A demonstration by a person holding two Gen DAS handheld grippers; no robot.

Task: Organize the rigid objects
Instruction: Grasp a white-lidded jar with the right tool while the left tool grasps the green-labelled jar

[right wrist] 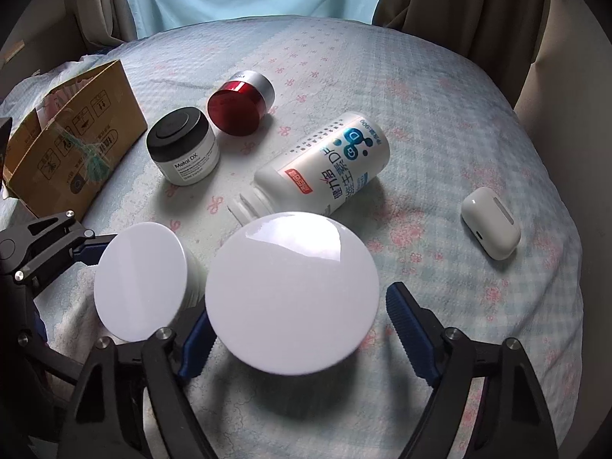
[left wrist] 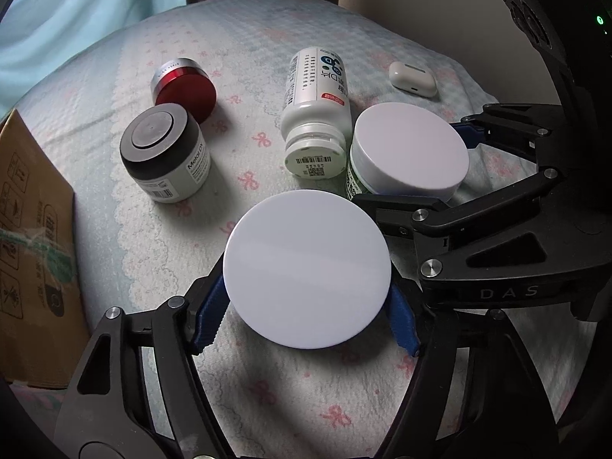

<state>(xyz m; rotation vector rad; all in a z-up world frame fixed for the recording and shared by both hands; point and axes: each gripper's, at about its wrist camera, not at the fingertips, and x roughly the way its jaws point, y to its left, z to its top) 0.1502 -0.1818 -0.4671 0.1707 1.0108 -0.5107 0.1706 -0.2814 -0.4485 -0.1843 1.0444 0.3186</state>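
Two white-lidded jars stand side by side on the bed. My left gripper point(left wrist: 306, 329) is shut on one white-lidded jar point(left wrist: 306, 279), which also shows in the right wrist view point(right wrist: 139, 281). My right gripper point(right wrist: 302, 332) brackets the other white-lidded jar point(right wrist: 292, 292), seen in the left wrist view point(left wrist: 411, 149); its right finger point(right wrist: 405, 321) stands clear of the lid, so it is open. A white pill bottle point(right wrist: 325, 164) lies on its side beyond them. A black-lidded Metal DX jar point(right wrist: 183, 145) and a red-lidded jar point(right wrist: 241, 103) sit farther back.
A cardboard box point(right wrist: 72, 141) sits at the left on the bed. A white earbud case point(right wrist: 491, 227) lies to the right. The floral bedsheet point(right wrist: 440, 122) covers the surface, with curtains behind.
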